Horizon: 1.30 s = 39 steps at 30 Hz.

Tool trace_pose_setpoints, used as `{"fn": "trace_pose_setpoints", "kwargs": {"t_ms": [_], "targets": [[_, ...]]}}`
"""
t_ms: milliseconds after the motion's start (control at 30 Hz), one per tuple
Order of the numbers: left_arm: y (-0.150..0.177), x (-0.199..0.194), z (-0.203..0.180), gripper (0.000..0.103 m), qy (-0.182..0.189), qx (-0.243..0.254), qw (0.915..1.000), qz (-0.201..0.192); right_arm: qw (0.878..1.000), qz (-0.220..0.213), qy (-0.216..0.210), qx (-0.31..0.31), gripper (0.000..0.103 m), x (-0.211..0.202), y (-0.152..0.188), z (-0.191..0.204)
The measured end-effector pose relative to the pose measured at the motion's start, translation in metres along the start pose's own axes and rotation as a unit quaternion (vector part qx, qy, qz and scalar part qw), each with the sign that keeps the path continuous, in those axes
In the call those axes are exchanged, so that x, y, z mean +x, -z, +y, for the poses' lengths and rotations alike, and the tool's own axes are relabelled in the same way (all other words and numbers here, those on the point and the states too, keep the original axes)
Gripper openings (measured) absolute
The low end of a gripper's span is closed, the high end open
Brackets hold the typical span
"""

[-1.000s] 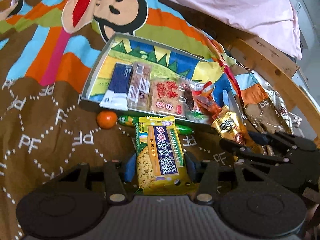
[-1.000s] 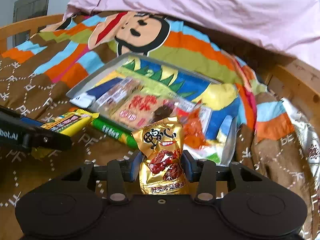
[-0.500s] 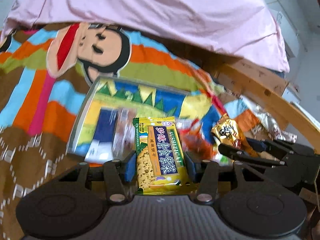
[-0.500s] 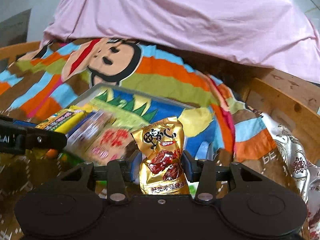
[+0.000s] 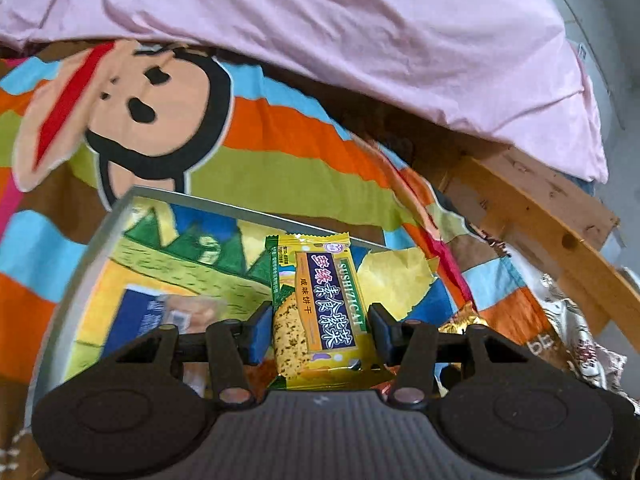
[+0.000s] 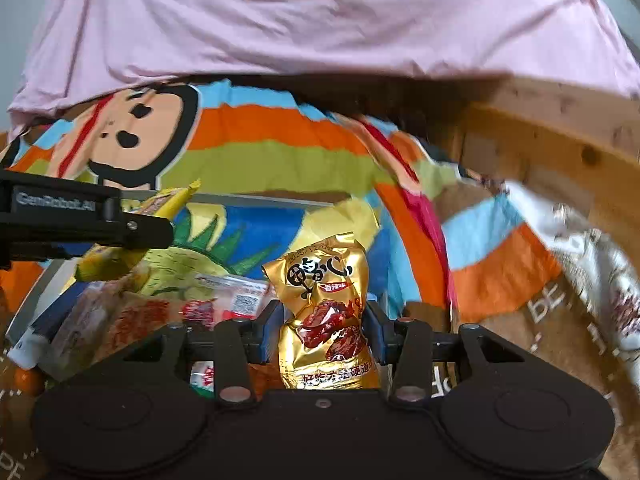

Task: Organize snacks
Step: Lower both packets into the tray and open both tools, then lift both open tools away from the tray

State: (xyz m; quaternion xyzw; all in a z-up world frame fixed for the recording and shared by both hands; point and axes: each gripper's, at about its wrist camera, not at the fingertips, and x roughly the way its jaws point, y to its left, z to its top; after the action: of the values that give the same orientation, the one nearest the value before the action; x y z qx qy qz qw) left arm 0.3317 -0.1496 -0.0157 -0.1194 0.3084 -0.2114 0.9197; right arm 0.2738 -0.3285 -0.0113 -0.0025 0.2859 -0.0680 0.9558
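Snacks are in both our grippers. Our left gripper point(image 5: 316, 330) is clenched on the yellow cracker packet point(image 5: 316, 304), which stands upright between the blue pads point(image 5: 258, 332), held above the tray point(image 5: 208, 200). Our right gripper point(image 6: 324, 332) is clamped on the gold snack pouch point(image 6: 328, 312), also upright and held over the tray's right part point(image 6: 260, 199).

The tray is a shallow grey-rimmed box with a bright cartoon lining, lying on the striped monkey-print blanket point(image 5: 280, 128). Inside it, toward its near left side, we see a dark blue packet point(image 5: 136, 316), blurred in the left view. From the right view, the same corner holds a row of flat packets: an orange-red rice-cracker pack point(image 6: 136, 320) and a clear red-and-white wrapper point(image 6: 236, 296) just beside it. An orange fruit point(image 6: 28, 380) lies outside the tray's near left corner. Beyond the tray lies a pink quilt point(image 5: 360, 32); right of it runs a wooden bed rail point(image 5: 560, 232).

Compared with a second ago, both packets have risen off the blanket and moved forward over the tray, and our cameras sit closer to it, so less of its contents shows.
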Motion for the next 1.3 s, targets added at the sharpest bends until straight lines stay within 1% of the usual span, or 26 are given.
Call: {"fn": "trace_pose_setpoints", "kwargs": {"t_ms": [67,200,367,500,567,633,767,867,900,1033,1067,1100,1167,1300], "targets": [[0.000,0.017,-0.005,0.055,-0.003,0.003,0.9999,0.010,1.000,0.018,-0.006,0.012,0.046,0.009,0.001,-0.005],[0.005,0.042,-0.012,0.055,-0.005,0.029,0.9991,0.029,0.999,0.034,-0.009,0.016,0.046,0.015,0.003,-0.005],[0.008,0.058,-0.021,0.055,-0.020,0.064,0.9966,0.046,0.999,0.047,-0.010,0.008,0.046,0.022,0.007,-0.001],[0.009,0.065,-0.028,0.055,-0.034,0.089,0.9939,0.056,0.998,0.055,-0.011,0.018,0.047,0.026,0.007,-0.005],[0.008,0.068,-0.028,0.055,-0.038,0.085,0.9937,0.063,0.998,0.062,-0.011,0.022,0.048,0.028,0.007,-0.006],[0.008,0.070,-0.025,0.055,-0.038,0.070,0.9943,0.070,0.997,0.067,-0.012,0.025,0.048,0.028,0.007,-0.007],[0.006,0.070,-0.020,0.056,-0.036,0.050,0.9954,0.073,0.997,0.073,-0.010,0.027,0.052,0.028,0.006,-0.007],[0.004,0.069,-0.023,0.062,-0.035,0.053,0.9950,0.077,0.996,0.078,-0.009,0.029,0.055,0.028,0.006,-0.009],[0.003,0.069,-0.024,0.064,-0.037,0.057,0.9946,0.079,0.996,0.082,-0.010,0.031,0.058,0.028,0.006,-0.010],[-0.002,0.060,-0.028,0.078,-0.045,0.062,0.9944,0.073,0.995,0.082,-0.020,0.045,0.065,0.021,0.002,-0.016],[-0.004,0.056,-0.028,0.080,-0.046,0.058,0.9947,0.071,0.996,0.079,-0.022,0.046,0.071,0.017,0.001,-0.016],[-0.006,0.052,-0.027,0.081,-0.046,0.053,0.9953,0.067,0.996,0.072,-0.021,0.047,0.078,0.012,-0.001,-0.017],[-0.011,0.041,-0.027,0.086,-0.045,0.043,0.9963,0.060,0.997,0.056,-0.018,0.048,0.084,0.002,-0.003,-0.019],[-0.016,0.014,-0.028,0.092,-0.048,0.037,0.9975,0.037,0.997,0.031,-0.021,0.068,0.087,-0.020,-0.006,-0.027]]}}
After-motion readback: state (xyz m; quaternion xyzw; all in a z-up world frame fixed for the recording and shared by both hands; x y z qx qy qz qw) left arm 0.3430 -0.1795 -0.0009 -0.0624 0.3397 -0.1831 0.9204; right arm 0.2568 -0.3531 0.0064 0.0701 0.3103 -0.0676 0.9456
